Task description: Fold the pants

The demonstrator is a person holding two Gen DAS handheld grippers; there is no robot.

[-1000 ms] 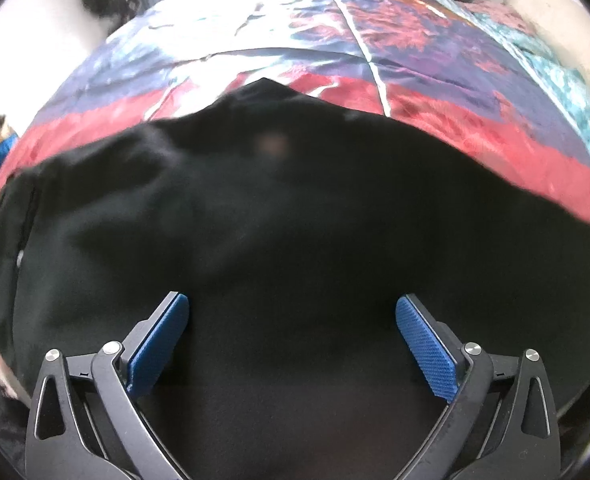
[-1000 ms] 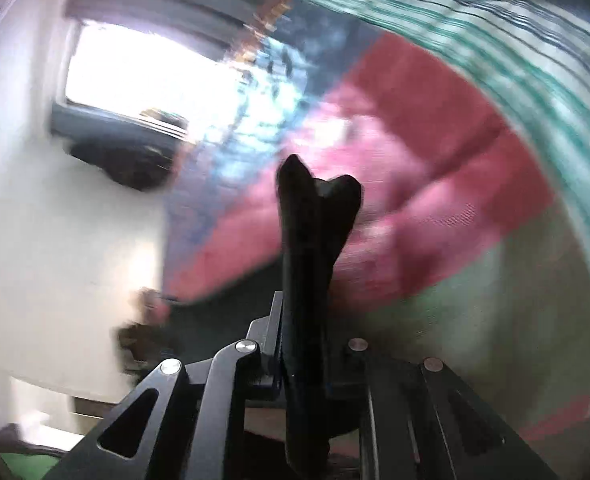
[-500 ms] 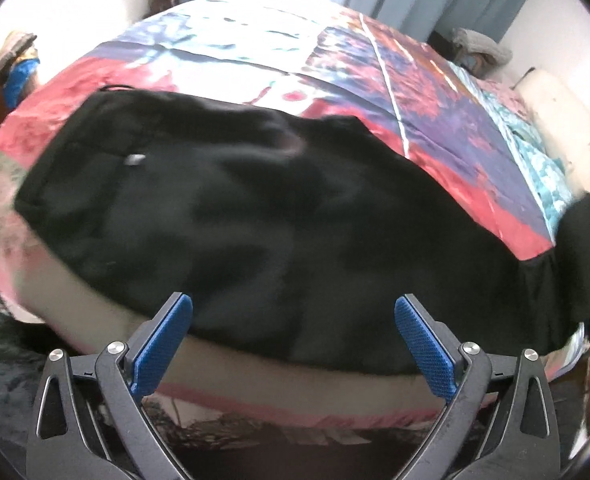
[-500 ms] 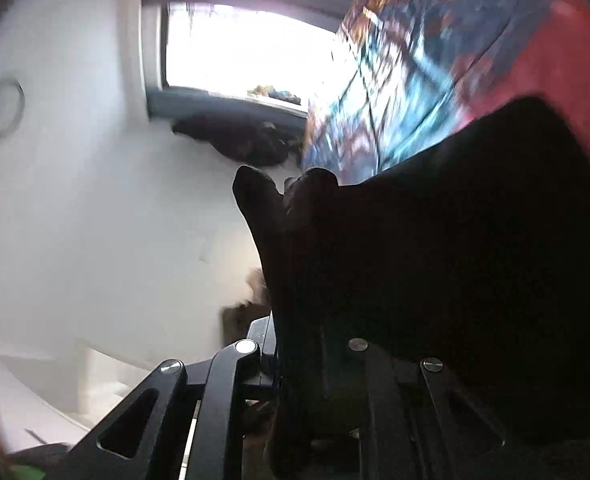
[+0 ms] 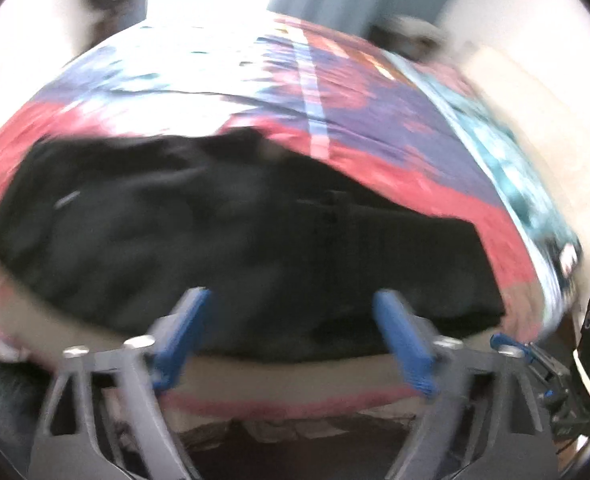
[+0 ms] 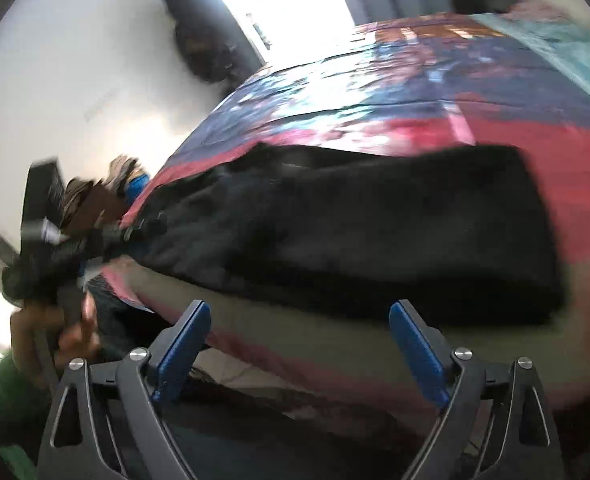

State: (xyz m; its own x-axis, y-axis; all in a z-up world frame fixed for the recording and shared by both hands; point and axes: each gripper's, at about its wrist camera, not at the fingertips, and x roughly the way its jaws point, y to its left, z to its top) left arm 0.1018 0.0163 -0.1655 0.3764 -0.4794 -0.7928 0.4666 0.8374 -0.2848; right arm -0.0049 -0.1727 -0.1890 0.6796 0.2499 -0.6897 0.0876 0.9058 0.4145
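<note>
Presently, the black pants lie flat along the near edge of the bed, on a patterned bedspread of red, blue and teal; the garment appears as one long band running parallel to the mattress edge, which suggests the legs are laid one on the other so that a crosswise fold can follow, though motion blur prevents confirming the layers. The right end of the band is squared off in the right wrist view, while the wider end, bearing a small pale mark, sits to the left in the left wrist view. The left gripper hovers off the bed edge with its blue fingers spread wide and nothing between them. The right gripper is likewise well open and empty, short of the fabric, its fingers framing the near hem line. Both tools appear held back from the cloth, presumably to let it settle and to line up the next grasp. The person's left hand, with a green sleeve, is visible gripping the left tool's handle at the left of the right wrist view. Judged status: lengthwise fold apparently in place, crosswise fold not yet made.
</note>
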